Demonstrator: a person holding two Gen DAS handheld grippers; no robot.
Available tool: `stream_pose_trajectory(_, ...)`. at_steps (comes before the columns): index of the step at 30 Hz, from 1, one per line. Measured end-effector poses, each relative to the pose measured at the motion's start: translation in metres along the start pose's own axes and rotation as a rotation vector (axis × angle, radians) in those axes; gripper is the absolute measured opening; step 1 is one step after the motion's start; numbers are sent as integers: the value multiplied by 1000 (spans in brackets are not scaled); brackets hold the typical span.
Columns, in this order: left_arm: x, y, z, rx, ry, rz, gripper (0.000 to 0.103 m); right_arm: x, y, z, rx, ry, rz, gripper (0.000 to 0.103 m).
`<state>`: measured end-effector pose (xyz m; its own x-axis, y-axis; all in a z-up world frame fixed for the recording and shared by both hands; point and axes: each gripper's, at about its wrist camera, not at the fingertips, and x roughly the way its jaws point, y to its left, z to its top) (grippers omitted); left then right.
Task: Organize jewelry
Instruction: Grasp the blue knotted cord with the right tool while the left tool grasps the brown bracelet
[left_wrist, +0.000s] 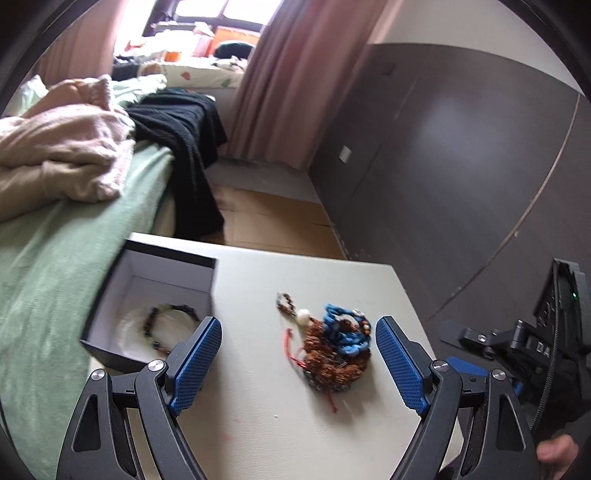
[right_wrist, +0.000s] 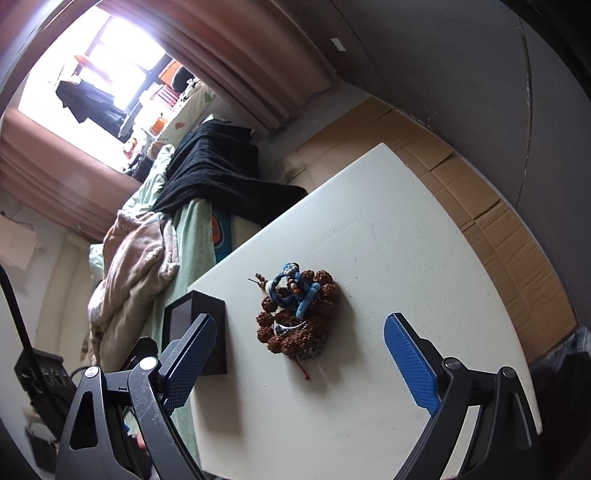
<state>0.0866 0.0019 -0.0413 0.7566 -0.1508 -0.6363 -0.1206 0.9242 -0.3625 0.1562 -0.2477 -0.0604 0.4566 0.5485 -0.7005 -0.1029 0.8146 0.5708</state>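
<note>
The tangled bead-bracelet pile (left_wrist: 334, 350) lies just ahead of my left gripper (left_wrist: 298, 363), toward its right finger; both it and my right gripper (right_wrist: 300, 363) are spread wide, empty.

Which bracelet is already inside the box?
The dark beaded bracelet lies alone in the open box; the blue and brown ones remain piled on the table.

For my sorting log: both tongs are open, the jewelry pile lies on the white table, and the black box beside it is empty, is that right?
Not quite: the black box is not empty. The left wrist view shows a beaded bracelet lying inside it. The rest holds: the left tongs and right tongs are open, and the jewelry pile lies on the white table.
</note>
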Motion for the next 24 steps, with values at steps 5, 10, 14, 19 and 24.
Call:
stream_pose_trajectory(5,15,-4,0,15,37,-1,64,10,-5,6,-7,1,23,92)
stream_pose_trajectory(10,28,1,2,9,69,-9,53,27,-2,12,-33,34,33,72)
stream_pose_trajectory(14,32,7,7,-15,66,-14,51,47,7,13,-77,67,17,59)
stream_pose_trajectory(19,43,10,12,-21,87,-14,46,68,14,14,-105,96,0,53)
stream_pose_trajectory(24,51,13,13,-31,105,-9,46,87,11,18,-107,110,-45,34)
